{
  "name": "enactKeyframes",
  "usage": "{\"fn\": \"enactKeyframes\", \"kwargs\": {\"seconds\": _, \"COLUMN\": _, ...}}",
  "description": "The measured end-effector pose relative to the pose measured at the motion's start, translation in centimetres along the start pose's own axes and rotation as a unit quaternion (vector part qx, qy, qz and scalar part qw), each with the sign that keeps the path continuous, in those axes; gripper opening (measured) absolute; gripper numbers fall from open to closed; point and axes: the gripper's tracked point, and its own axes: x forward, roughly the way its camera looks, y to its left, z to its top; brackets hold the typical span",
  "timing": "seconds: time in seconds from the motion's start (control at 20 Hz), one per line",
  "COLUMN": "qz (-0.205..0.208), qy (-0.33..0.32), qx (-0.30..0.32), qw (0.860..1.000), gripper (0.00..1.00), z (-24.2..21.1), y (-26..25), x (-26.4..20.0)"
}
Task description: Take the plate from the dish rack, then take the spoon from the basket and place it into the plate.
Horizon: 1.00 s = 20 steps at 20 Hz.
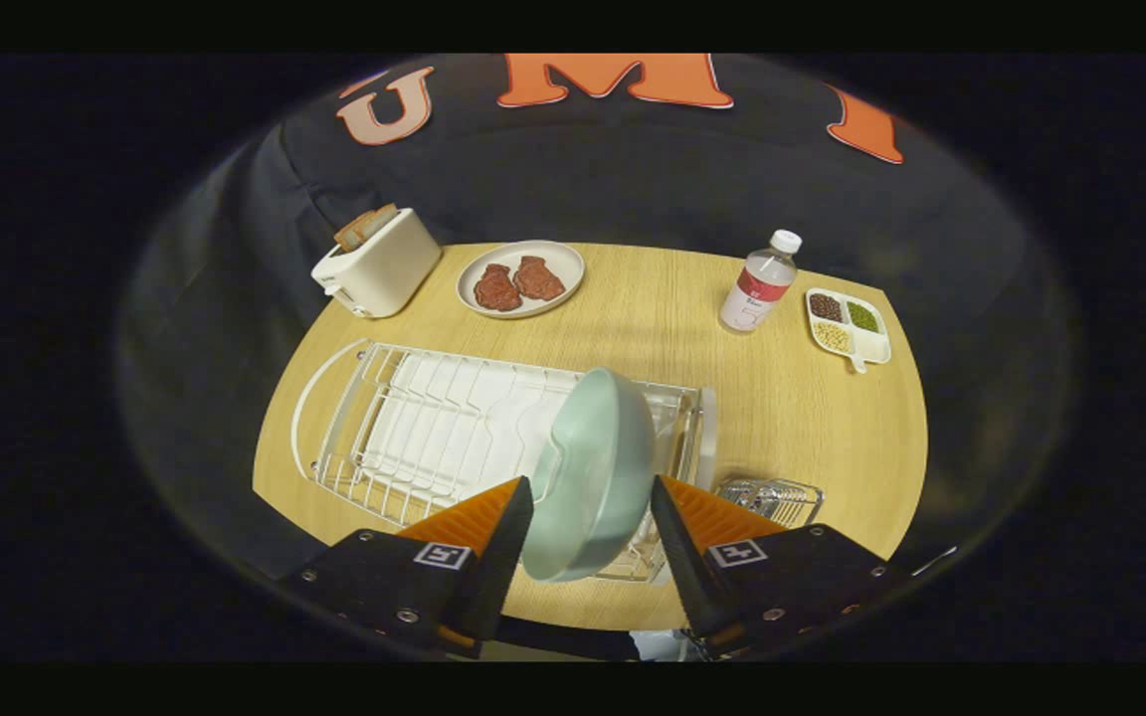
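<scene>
Your gripper [591, 517] jaws sit apart around the pale green round ceramic plate [593, 472], upright in the white wire dish rack [414, 428] near the worktop's front edge. Plate not lifted; spoon step remains.

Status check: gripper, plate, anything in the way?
Gripper open, straddling plate. Plate on edge in dish rack, not gripped. Nothing blocking.

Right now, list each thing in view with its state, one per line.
Hand-held gripper: open, fingers either side of the plate.
Plate: on edge in the dish rack.
Toaster: bread in its slots.
Bottle: upright, capped.
Basket: beside the rack, contents unclear.
</scene>
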Motion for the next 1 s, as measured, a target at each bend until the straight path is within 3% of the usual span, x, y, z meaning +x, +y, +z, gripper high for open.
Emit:
{"fn": "enactKeyframes", "kwargs": {"seconds": 0.5, "qz": -0.067, "qy": 0.040, "qx": -0.032, "qw": 0.996, "gripper": 0.43, "z": -0.7, "y": 1.0, "x": 2.6}}
{"fn": "enactKeyframes", "kwargs": {"seconds": 0.65, "qz": -0.086, "qy": 0.042, "qx": -0.026, "qw": 0.995, "gripper": 0.39, "z": -0.8, "y": 0.8, "x": 2.2}}
{"fn": "enactKeyframes", "kwargs": {"seconds": 1.0, "qz": -0.159, "qy": -0.011, "qx": -0.014, "qw": 0.987, "gripper": 0.26, "z": 1.4, "y": -2.6, "x": -0.7}}
